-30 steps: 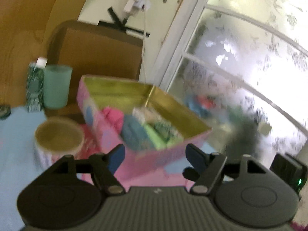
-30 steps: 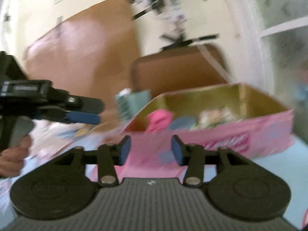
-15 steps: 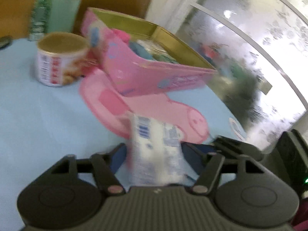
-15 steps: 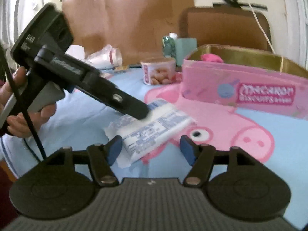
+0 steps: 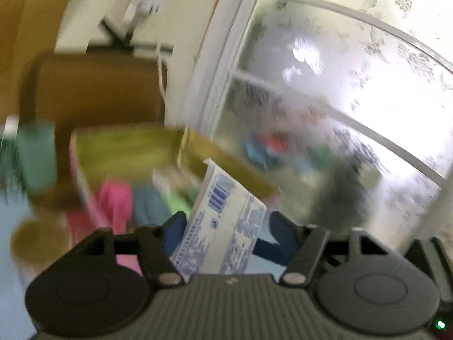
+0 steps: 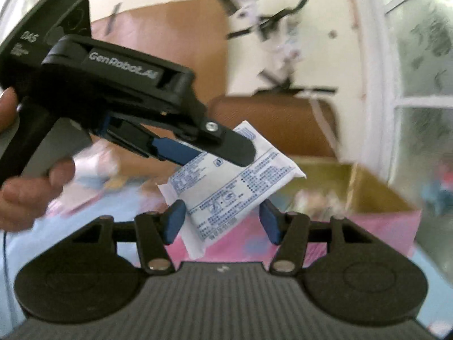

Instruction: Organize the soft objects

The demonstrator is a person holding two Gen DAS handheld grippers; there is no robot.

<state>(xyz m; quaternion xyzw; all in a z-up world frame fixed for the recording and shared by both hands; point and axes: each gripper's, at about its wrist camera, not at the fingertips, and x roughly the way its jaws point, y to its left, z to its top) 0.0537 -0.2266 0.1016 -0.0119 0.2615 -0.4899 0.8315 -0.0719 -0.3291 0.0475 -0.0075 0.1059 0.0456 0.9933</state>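
Observation:
My left gripper (image 5: 226,225) is shut on a white tissue pack with blue print (image 5: 223,226) and holds it in the air in front of the pink tin box (image 5: 85,187). The box is open, gold inside, with pink, blue and green soft things (image 5: 141,201) in it. In the right wrist view the left gripper (image 6: 215,147) pinches the tissue pack (image 6: 229,184) from above. My right gripper (image 6: 222,221) is open, its fingers on either side of the pack's lower end without touching it. The pink box (image 6: 379,212) lies behind.
A teal cup (image 5: 36,153) and a round tub (image 5: 34,240) stand left of the box on the light blue table (image 6: 85,212). A brown chair back (image 6: 271,124) is behind. A frosted window (image 5: 354,99) fills the right side.
My left gripper took hold of the tissue pack on the table and lifted it up toward the pink box. The right gripper rose with it and stays open.

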